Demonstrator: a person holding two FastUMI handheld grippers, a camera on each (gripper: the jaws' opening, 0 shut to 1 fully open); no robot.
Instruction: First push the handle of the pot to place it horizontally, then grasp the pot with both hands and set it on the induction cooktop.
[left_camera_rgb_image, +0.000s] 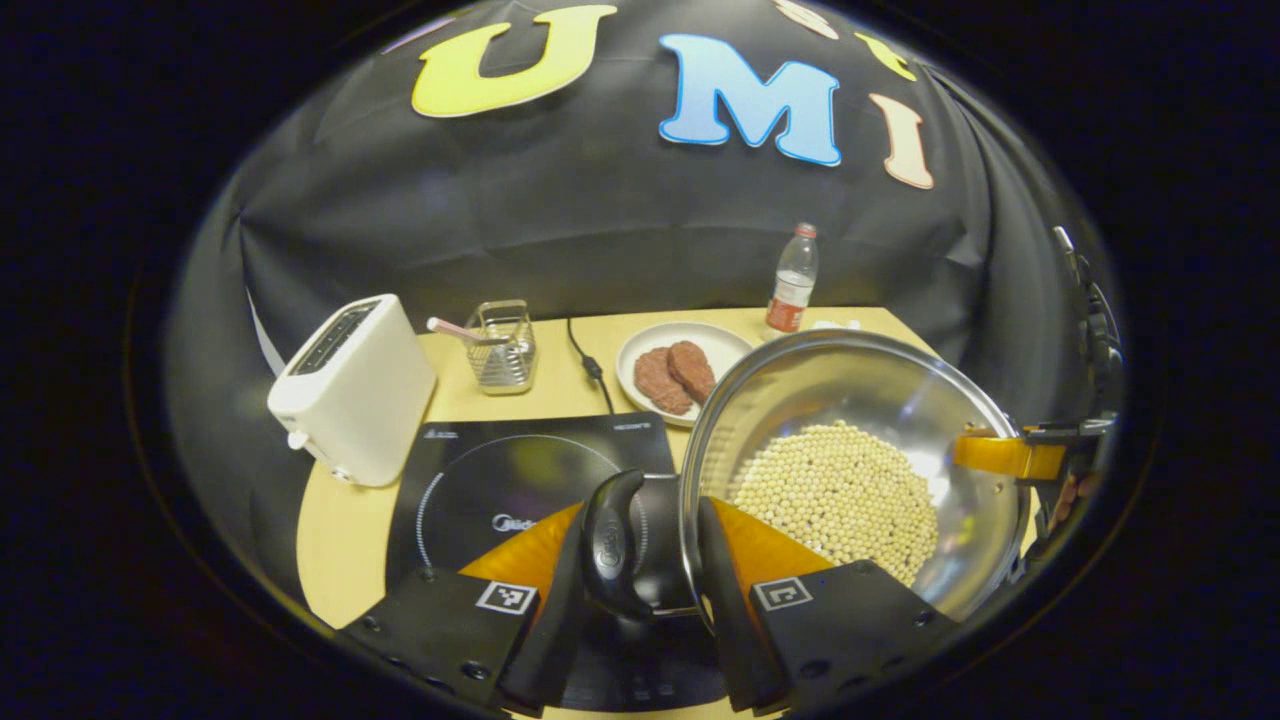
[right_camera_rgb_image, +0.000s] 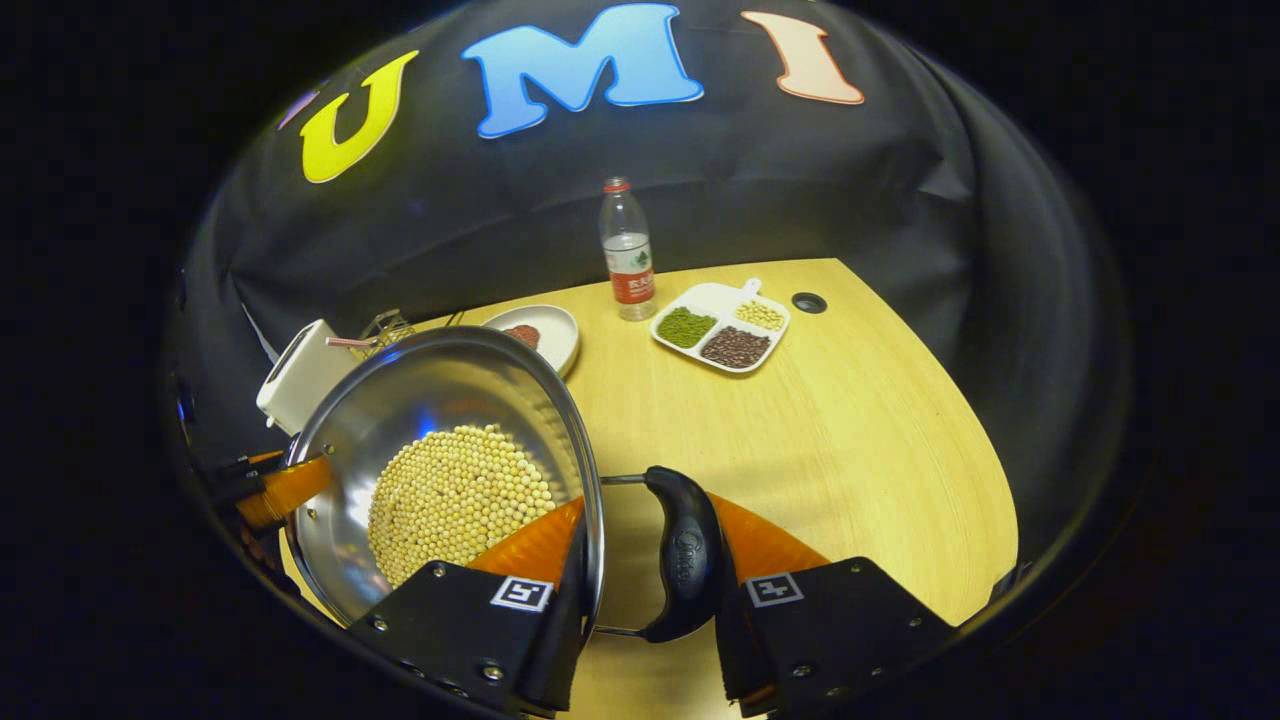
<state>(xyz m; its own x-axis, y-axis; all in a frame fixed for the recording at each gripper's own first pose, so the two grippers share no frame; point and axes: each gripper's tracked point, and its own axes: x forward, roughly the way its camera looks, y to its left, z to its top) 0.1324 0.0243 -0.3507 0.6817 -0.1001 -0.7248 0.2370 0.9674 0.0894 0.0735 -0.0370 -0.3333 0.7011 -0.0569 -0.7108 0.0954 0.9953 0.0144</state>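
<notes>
So your pot (left_camera_rgb_image: 850, 460) is up between the two grippers, steel bowl full of pale beans (left_camera_rgb_image: 835, 495), hanging just right of the induction cooktop (left_camera_rgb_image: 500, 480) in the left gripper view, over the table's (right_camera_rgb_image: 850, 430) near edge rather than on the glass. Your left gripper (left_camera_rgb_image: 640, 560) has its fingers narrowed around the black side handle (left_camera_rgb_image: 612, 540) and the rim next to it, one finger outside the handle, the other inside the bowl wall. Your right gripper (right_camera_rgb_image: 645, 570) does the same on the opposite handle (right_camera_rgb_image: 685, 550): one finger inside the rim, one outside the black grip. Both reach in roughly level, facing each other across the pot. I can't tell if the pot bottom touches anything, since the bowl hides it. Further out you've got the toaster (left_camera_rgb_image: 350, 390), wire basket (left_camera_rgb_image: 500, 345), plate of patties (left_camera_rgb_image: 675, 370), bottle (right_camera_rgb_image: 628, 255) and divided tray (right_camera_rgb_image: 722, 335).
</notes>
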